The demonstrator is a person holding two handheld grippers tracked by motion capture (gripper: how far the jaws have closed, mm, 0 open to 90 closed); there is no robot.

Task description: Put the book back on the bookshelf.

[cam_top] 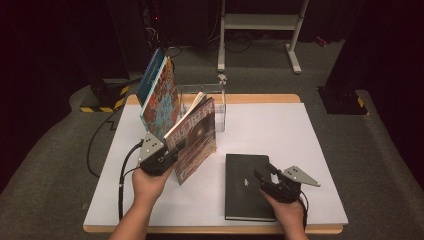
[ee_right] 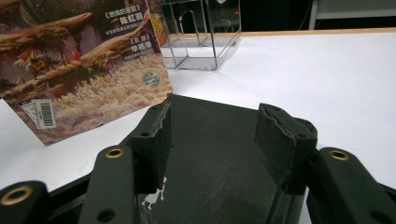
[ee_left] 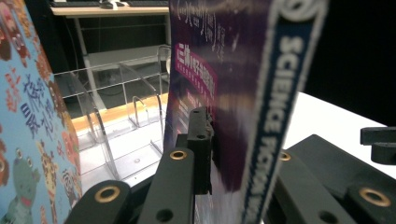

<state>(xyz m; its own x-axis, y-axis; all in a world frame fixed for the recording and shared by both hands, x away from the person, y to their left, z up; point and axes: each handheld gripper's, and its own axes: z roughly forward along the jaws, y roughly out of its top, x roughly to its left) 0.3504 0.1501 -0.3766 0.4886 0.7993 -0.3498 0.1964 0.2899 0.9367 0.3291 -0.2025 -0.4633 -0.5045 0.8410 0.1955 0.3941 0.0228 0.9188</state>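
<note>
A dark science-fiction book (cam_top: pixel 197 137) stands upright on the white table (cam_top: pixel 280 125), tilted to the right. My left gripper (cam_top: pixel 174 148) is shut on its lower spine edge; in the left gripper view the jaws clamp the book (ee_left: pixel 219 70) just behind its blue spine. A black book (cam_top: pixel 247 187) lies flat near the front edge. My right gripper (cam_top: pixel 263 176) hovers over its right side, jaws apart. In the right gripper view that gripper (ee_right: pixel 217 135) is open above the black cover (ee_right: pixel 215 158), with nothing between the pads.
A clear acrylic book rack (cam_top: pixel 215 100) stands at the back of the table, with a colourful picture book (cam_top: pixel 160 95) leaning against its left end. A white metal frame (cam_top: pixel 260 22) stands on the floor beyond. The table's right half is bare white.
</note>
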